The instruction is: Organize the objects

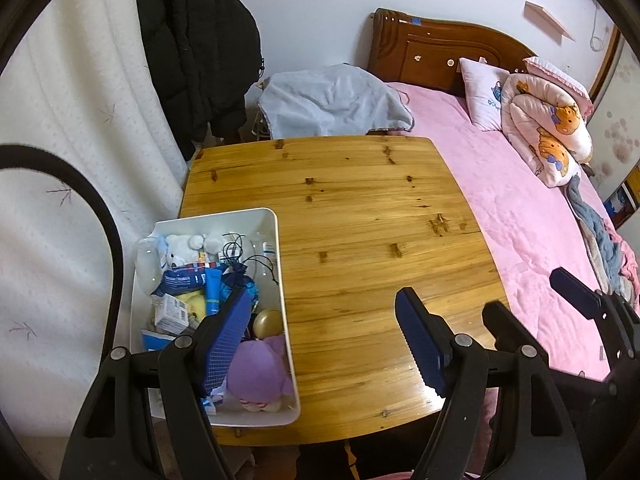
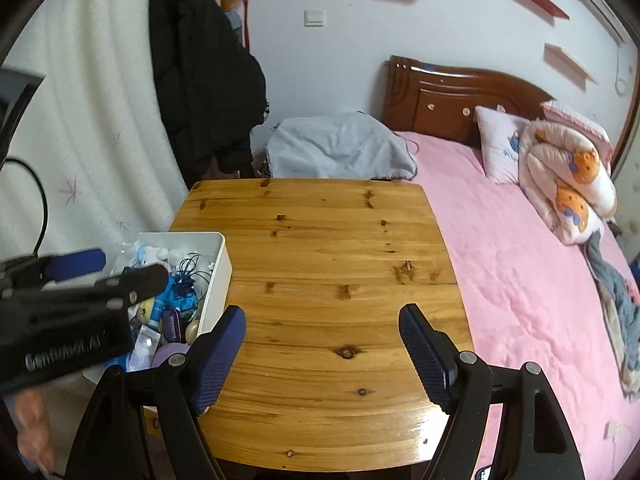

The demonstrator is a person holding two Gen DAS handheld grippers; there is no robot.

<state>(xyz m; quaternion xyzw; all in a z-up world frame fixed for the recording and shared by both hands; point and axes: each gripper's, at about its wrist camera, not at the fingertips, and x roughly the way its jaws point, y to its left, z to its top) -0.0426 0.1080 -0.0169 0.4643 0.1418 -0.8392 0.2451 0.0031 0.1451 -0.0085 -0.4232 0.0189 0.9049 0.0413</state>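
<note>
Left black plastic two-finger gripper (image 1: 324,332) is showing angular black arms, silver round pivot screws and dark blue grid-textured pads (image 1: 224,340). Right black gripper (image 2: 322,354) is looking the same, blue dimpled pads with toothed edges. Left unit's body is carrying blurred white lettering (image 2: 64,350); a black cable (image 1: 108,232) is looping off it.

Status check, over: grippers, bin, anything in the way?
Left gripper open, empty, above the bin. Right gripper open, empty. White bin full of clutter at table's left edge. Tabletop otherwise bare.
</note>
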